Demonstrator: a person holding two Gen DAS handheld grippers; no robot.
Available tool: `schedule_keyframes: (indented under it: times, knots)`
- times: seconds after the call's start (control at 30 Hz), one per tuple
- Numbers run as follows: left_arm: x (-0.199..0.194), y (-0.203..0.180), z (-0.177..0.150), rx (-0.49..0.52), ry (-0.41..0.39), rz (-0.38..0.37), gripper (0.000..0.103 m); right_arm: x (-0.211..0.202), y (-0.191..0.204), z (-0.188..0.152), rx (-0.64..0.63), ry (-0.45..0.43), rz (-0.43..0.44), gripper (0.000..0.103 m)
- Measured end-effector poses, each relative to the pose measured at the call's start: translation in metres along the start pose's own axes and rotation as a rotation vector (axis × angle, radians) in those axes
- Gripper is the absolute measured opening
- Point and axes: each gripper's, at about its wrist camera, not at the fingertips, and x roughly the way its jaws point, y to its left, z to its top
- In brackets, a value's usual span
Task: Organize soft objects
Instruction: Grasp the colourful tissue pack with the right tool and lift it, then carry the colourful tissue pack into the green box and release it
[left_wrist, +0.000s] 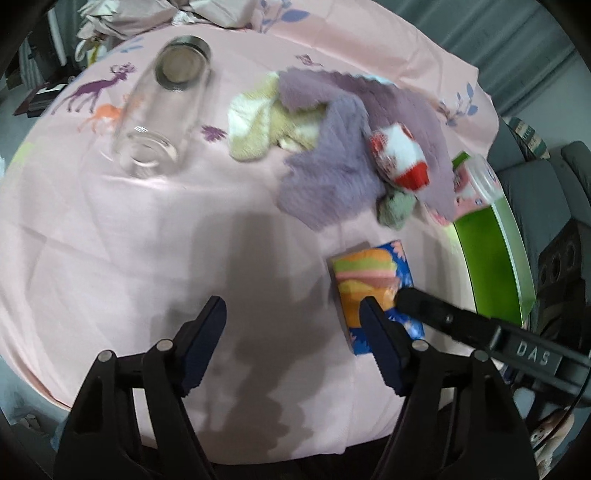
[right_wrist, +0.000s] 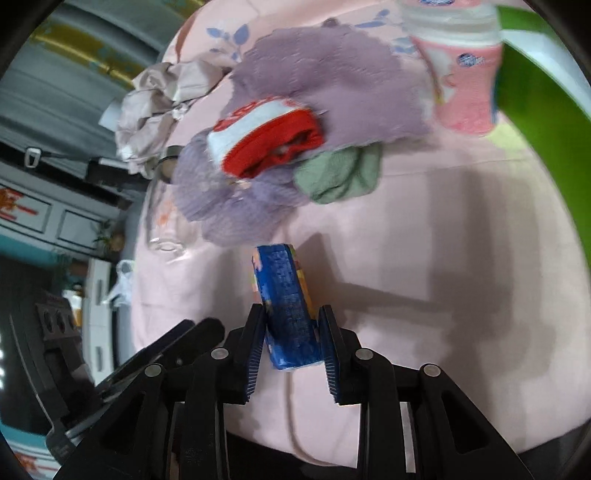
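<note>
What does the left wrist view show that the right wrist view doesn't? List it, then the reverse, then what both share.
Only the left wrist view: the beige and white socks, the deer print on the pink sheet, the empty left gripper with its jaws apart.
Only the right wrist view: the tissue pack's blue side, and a cabinet in the background.
Both: the right gripper clamping the tissue pack, the purple towel, red and white sock, green cloth, pink bottle, glass jar.
</note>
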Motion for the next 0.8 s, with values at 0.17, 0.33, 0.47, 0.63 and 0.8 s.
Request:
schedule_keyframes:
  times: [0.17, 0.33, 0.47, 0.63, 0.8]
  knots:
    - [0.009, -0.016, -0.008, 0.036, 0.018, -0.06, 0.06, -0.015, -0.004, 0.001, -0.021, -0.057, -0.074, 0.054]
    - [0.02, -0.032, -0.015, 0.062, 0.037, -0.115, 0.051, -0.015, -0.006, 0.004, -0.034, -0.053, -0.023, 0.055]
    - [0.028, -0.043, -0.017, 0.077, 0.031, -0.146, 0.043, -0.001, -0.003, 0.006, -0.061, -0.018, -0.012, 0.055]
    - [0.04, -0.052, -0.015, 0.072, 0.034, -0.192, 0.035, 0.015, -0.006, 0.003, -0.088, 0.014, -0.018, 0.055]
    - [0.037, -0.061, -0.013, 0.127, -0.007, -0.175, 0.034, 0.012, -0.009, 0.003, -0.102, -0.007, -0.006, 0.055]
